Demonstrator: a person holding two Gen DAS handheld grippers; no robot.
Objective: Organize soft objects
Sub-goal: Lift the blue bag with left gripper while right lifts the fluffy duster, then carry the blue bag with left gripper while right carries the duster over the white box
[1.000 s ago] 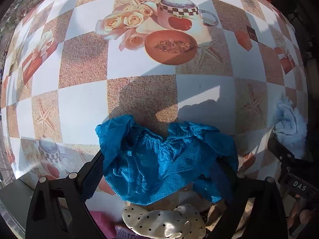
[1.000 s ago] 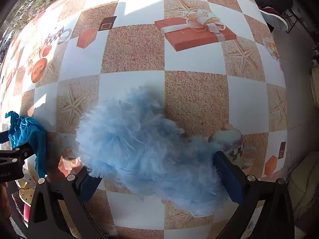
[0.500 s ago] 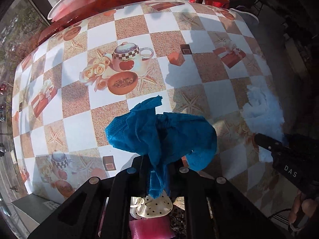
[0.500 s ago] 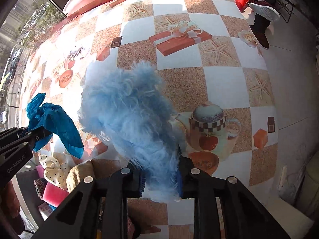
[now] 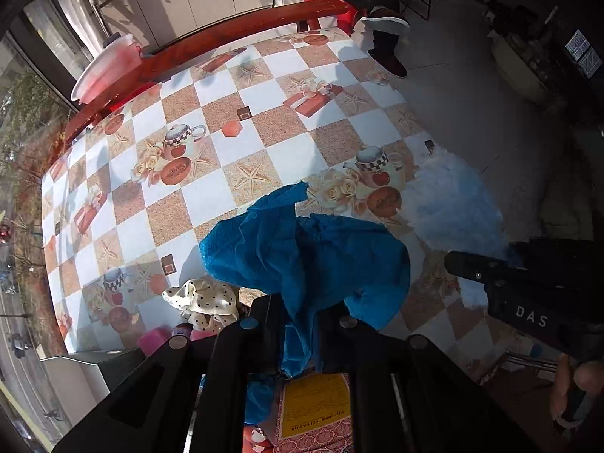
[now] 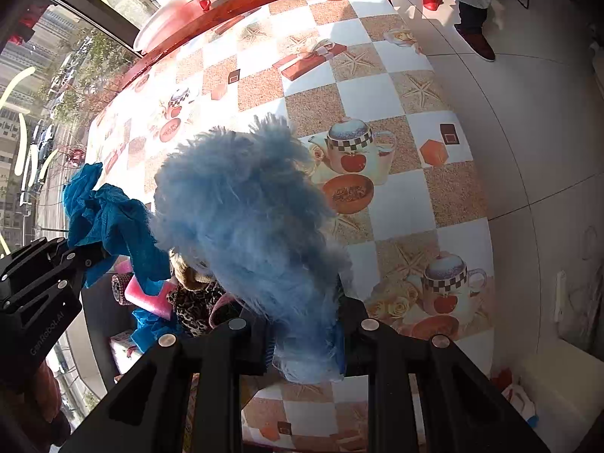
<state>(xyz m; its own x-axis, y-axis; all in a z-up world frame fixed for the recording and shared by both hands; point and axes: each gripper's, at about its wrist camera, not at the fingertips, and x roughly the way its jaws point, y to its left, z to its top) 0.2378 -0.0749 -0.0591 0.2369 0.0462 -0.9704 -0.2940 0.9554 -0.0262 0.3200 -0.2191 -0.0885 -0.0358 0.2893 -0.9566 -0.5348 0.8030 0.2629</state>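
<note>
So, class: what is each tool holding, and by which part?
Left tool pinches the blue crinkly cover by a gathered lower fold. Right tool pinches the fluffy light-blue piece at its lower end.

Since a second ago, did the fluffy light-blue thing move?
Yes. The fluffy light-blue thing was lifted up off the checkered tablecloth, pinched in the right gripper.

Both claws, the left claw (image 5: 298,324) and the right claw (image 6: 302,336), are matte black with silver screw heads; the right bears white "DAS" lettering, the left "GenRobot.AI".
</note>
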